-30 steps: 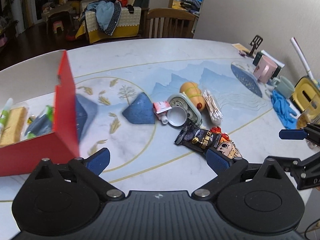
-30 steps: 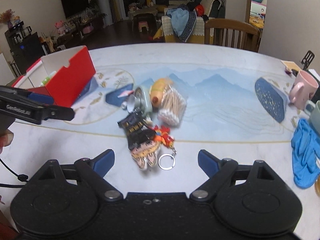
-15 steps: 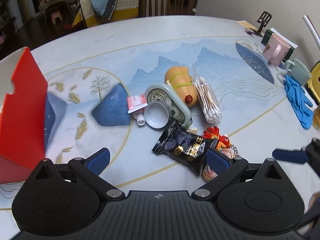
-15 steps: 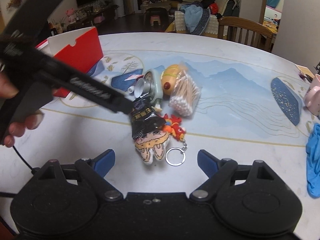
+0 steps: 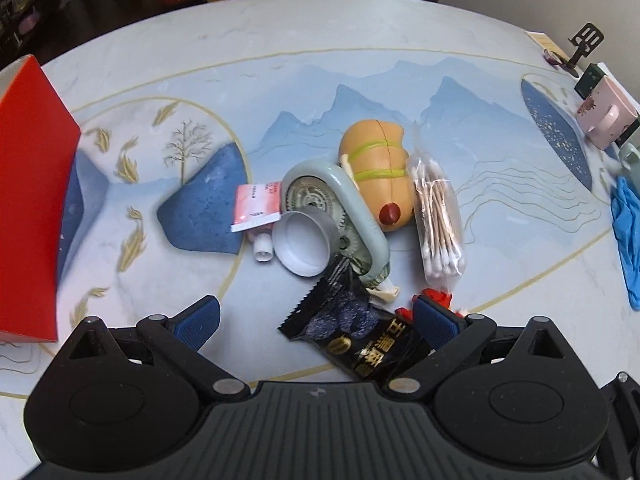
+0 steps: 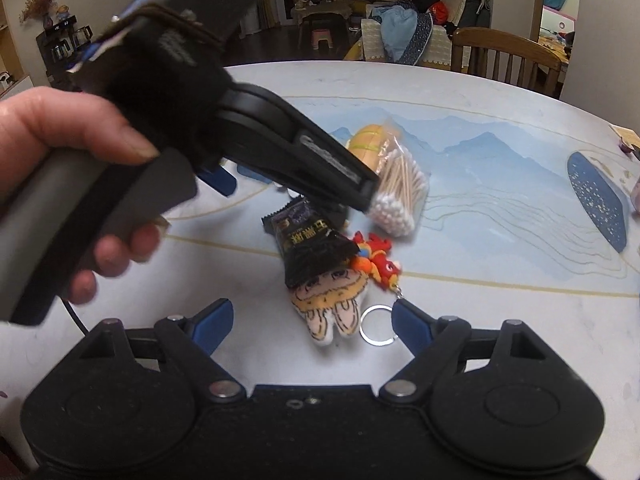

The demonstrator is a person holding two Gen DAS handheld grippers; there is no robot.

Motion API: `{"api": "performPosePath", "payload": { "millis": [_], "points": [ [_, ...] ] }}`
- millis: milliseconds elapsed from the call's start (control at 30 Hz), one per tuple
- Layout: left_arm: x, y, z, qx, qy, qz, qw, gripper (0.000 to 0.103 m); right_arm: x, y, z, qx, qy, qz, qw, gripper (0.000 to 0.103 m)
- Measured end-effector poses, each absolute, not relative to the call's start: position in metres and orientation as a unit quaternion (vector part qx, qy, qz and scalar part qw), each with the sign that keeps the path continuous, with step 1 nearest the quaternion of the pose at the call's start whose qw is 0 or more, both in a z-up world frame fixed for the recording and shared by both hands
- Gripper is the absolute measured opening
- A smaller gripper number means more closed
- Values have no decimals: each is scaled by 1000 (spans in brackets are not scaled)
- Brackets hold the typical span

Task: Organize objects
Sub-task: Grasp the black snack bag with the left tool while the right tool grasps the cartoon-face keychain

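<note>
Left gripper (image 5: 316, 320): jaws wide apart, poised over the black snack packet (image 5: 352, 332) at lower centre, gripping nothing.
Right gripper (image 6: 312, 324): jaws spread, empty, plush keychain (image 6: 332, 308) between them.
Red box (image 5: 32, 208): far left.

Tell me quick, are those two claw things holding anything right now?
Left gripper: open, holding nothing, jaws straddling the black snack packet.
Right gripper: open, empty, above the plush keychain.
</note>
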State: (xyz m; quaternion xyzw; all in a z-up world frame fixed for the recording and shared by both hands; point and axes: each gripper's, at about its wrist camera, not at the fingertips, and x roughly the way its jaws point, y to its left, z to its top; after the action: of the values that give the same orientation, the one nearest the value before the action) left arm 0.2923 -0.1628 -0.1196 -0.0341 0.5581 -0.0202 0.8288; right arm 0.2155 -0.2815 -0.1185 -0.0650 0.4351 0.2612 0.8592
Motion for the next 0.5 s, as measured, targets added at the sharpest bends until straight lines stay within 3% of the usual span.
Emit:
{"api": "performPosePath", "payload": {
  "millis": [267, 500],
  "points": [
    [289, -166, -132, -15, 572, -23, 820, 103, 223, -277, -124, -67, 440, 262, 856, 83],
    [284, -149, -138, 1, 573, -23, 819, 103, 226, -271, -136, -91, 439, 258, 856, 74]
  ]
}}
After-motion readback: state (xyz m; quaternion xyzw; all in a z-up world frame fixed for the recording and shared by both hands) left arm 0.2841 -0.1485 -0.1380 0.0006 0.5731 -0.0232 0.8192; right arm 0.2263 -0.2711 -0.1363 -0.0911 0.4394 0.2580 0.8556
